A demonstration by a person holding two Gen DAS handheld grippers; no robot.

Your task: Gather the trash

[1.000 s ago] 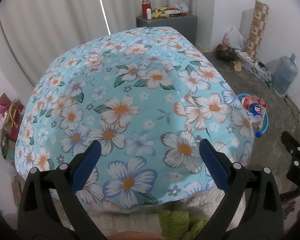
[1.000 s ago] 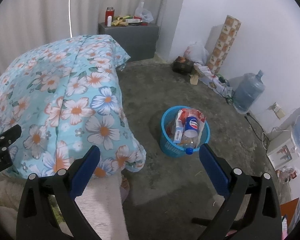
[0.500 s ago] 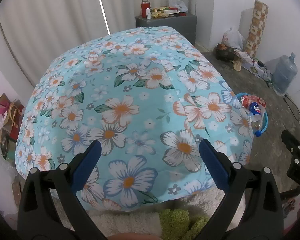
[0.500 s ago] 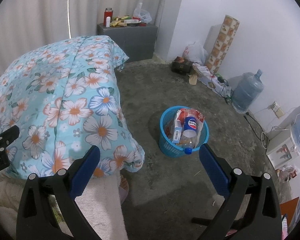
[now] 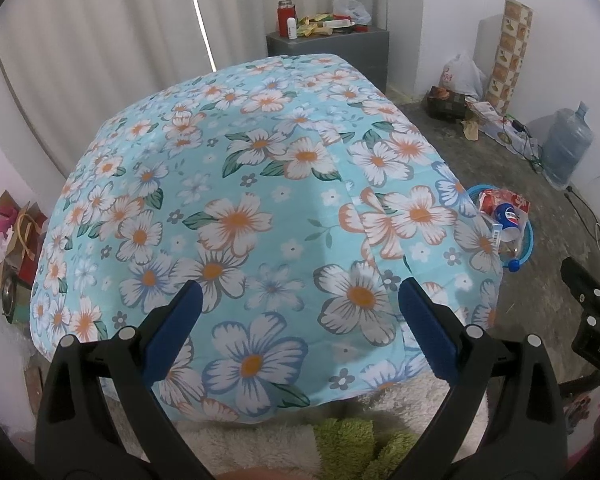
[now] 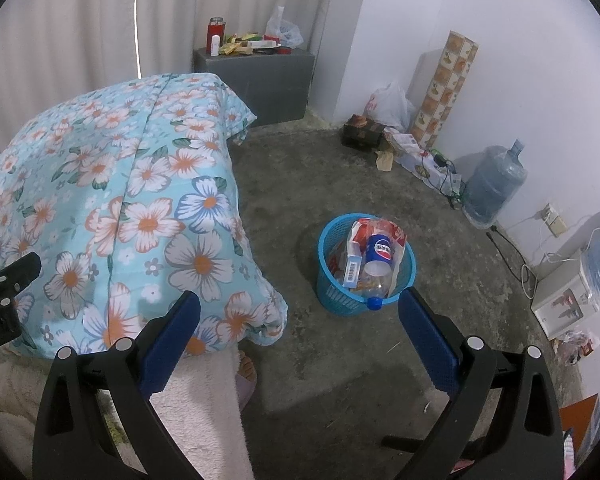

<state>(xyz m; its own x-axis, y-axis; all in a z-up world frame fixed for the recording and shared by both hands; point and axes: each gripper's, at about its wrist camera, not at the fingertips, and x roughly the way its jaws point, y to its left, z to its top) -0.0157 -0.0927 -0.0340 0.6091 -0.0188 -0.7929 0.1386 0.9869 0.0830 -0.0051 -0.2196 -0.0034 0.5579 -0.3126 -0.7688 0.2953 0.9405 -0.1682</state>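
Note:
A blue plastic basket (image 6: 328, 280) stands on the concrete floor, stuffed with trash: a plastic bottle with a blue label (image 6: 378, 254), a small carton and wrappers. The same basket (image 5: 528, 248) peeks out past the bed's right edge in the left wrist view. My right gripper (image 6: 298, 328) hangs open above the floor, nearer than the basket, with nothing between its blue pads. My left gripper (image 5: 296, 320) is open too, held over the floral bedspread (image 5: 260, 216), empty.
The bed with the floral bedspread (image 6: 112, 208) fills the left. A grey cabinet (image 6: 256, 76) with clutter on top stands at the back wall. Bags, a patterned roll (image 6: 446, 92), cables and a water jug (image 6: 494, 182) line the right wall. A white fluffy cloth (image 6: 196, 404) lies below.
Both views have shifted only slightly; the right gripper has drifted a little, so the basket sits a touch lower left in its view. Both grippers stay open and empty.

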